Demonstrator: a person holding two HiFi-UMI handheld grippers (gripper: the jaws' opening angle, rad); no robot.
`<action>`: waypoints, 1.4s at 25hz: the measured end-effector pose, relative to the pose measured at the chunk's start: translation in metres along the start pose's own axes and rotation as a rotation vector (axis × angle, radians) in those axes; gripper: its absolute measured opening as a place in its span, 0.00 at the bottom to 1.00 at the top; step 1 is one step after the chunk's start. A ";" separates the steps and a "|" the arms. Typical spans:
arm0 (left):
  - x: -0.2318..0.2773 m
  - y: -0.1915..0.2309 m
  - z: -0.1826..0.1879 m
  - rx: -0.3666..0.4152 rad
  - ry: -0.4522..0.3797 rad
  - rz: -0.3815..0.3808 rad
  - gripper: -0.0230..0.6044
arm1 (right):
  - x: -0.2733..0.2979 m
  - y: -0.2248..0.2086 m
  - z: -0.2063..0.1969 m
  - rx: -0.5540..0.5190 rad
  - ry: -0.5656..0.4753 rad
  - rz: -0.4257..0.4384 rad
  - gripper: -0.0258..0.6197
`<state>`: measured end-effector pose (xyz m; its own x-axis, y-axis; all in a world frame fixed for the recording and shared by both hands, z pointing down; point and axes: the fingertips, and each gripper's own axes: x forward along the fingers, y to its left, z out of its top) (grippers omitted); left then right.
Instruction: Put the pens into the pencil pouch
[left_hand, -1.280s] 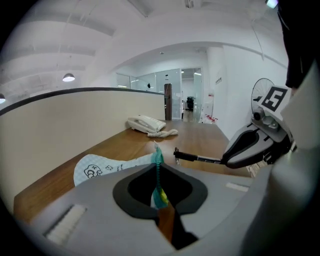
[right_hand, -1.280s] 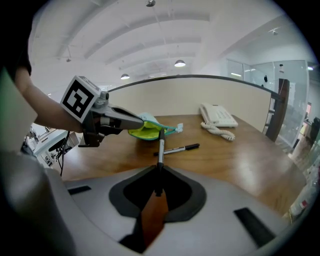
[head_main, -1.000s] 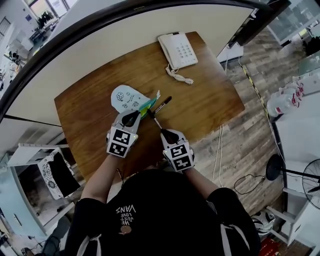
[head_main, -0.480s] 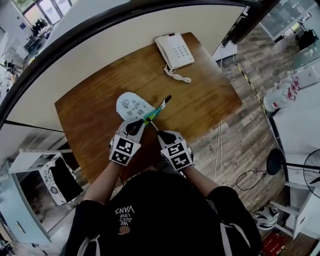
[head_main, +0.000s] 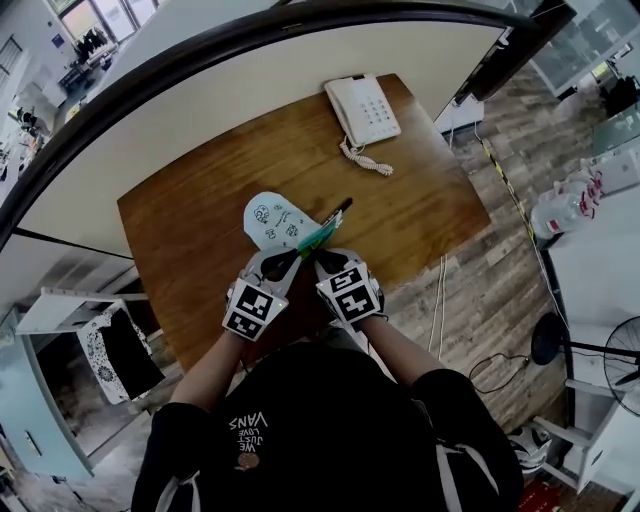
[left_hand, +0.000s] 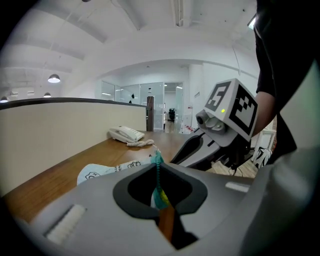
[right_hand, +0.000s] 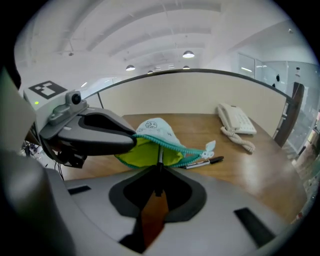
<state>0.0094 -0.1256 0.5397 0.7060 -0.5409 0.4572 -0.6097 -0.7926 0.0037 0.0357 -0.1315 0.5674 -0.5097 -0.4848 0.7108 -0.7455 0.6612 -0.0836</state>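
Ceiling lamps (right_hand: 188, 54) are throwing an even, cool light over the room, and daylight is glaring through the windows (head_main: 100, 15) at the top left of the head view. The wooden surface (right_hand: 270, 165) is catching a soft sheen, with only faint shadows under things. Every lens is bending straight lines: the partition (head_main: 250, 95) is curving into an arc, and dark corners are ringing both gripper views. Up close, the left tongs (left_hand: 159, 172) and right tongs (right_hand: 158, 175) are smearing into soft grey. The pen (right_hand: 159, 157) is showing as a thin dark blur against the bright lime lining of the pencil pouch (right_hand: 155, 127).
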 end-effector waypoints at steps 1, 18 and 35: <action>-0.001 -0.001 0.001 0.000 -0.004 -0.003 0.08 | 0.005 0.000 0.002 -0.001 0.004 0.008 0.12; -0.006 0.035 0.015 -0.216 -0.090 0.123 0.08 | 0.006 -0.047 0.016 0.251 -0.215 -0.007 0.22; -0.035 0.051 0.008 -0.280 -0.101 0.246 0.08 | 0.067 -0.084 -0.003 0.338 -0.062 -0.284 0.38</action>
<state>-0.0437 -0.1490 0.5169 0.5501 -0.7412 0.3847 -0.8300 -0.5362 0.1538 0.0658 -0.2179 0.6237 -0.2815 -0.6601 0.6964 -0.9529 0.2778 -0.1217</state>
